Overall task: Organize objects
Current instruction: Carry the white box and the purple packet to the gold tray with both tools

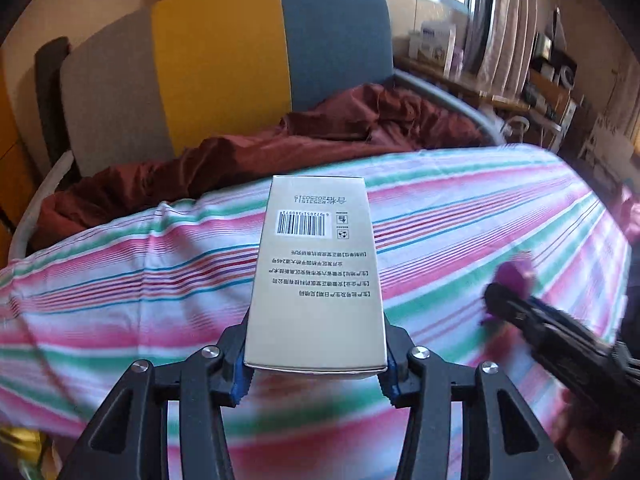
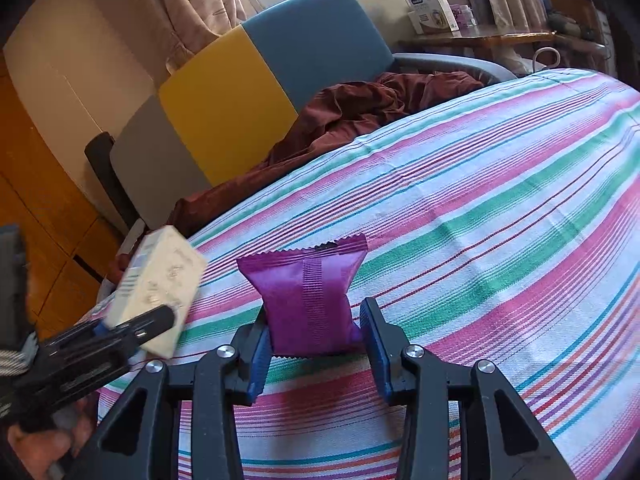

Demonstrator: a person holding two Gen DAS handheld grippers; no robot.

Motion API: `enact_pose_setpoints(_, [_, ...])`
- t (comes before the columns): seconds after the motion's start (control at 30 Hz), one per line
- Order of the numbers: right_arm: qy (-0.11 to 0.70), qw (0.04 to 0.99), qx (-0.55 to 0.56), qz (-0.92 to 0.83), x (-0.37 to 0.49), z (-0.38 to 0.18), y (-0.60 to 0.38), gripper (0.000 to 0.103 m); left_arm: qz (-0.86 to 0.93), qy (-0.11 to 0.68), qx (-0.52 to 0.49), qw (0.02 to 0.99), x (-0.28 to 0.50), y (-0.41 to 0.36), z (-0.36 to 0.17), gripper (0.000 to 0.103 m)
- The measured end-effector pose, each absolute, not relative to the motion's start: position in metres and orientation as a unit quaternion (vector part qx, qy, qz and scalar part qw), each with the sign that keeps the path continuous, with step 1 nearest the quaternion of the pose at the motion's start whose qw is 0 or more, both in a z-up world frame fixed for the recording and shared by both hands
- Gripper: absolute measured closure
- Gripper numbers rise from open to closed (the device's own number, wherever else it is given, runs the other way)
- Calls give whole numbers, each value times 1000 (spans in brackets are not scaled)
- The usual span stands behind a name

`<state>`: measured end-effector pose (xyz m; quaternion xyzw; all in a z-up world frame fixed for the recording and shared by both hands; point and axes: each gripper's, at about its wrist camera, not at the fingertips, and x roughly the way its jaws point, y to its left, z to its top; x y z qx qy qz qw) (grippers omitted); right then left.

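A pale, silvery box (image 1: 316,264) with a barcode and printed text sticks forward from my left gripper (image 1: 316,364), whose blue pads press on its two long sides near the close end. The right wrist view shows the same box (image 2: 160,280) tilted, above the left edge of the bed, with the left gripper (image 2: 152,322) clamped on it. A purple foil packet (image 2: 308,284) stands upright between the blue pads of my right gripper (image 2: 316,332), just over the striped sheet. The left wrist view shows the right gripper (image 1: 496,300) blurred, with the purple packet (image 1: 514,276) at its tip.
A striped pink, green and white sheet (image 2: 480,200) covers the bed. A crumpled maroon blanket (image 1: 320,132) lies at its head, below a grey, yellow and blue headboard (image 1: 220,60). A desk with boxes (image 2: 432,8) stands at the back right. A hand (image 2: 40,448) grips the left tool.
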<state>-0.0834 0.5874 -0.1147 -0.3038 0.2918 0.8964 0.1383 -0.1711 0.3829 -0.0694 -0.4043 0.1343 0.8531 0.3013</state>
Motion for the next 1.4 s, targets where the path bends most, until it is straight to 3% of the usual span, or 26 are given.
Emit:
enact_pose_setpoints(0.33, [221, 171, -301, 912, -80, -99, 568, 67, 846, 54, -399, 351, -112, 317, -30, 53])
enact_pose_setpoints(0.7, [185, 166, -296, 922, -65, -88, 547, 67, 868, -46, -393, 301, -94, 188, -14, 53])
enact_pose_setpoints(1.03, [133, 153, -303, 931, -50, -81, 514, 67, 869, -115, -428, 219, -107, 79, -37, 53])
enact_pose_setpoints(1.4, [116, 159, -310, 930, -39, -80, 497, 67, 800, -232, -519, 192, -158, 30, -85, 53])
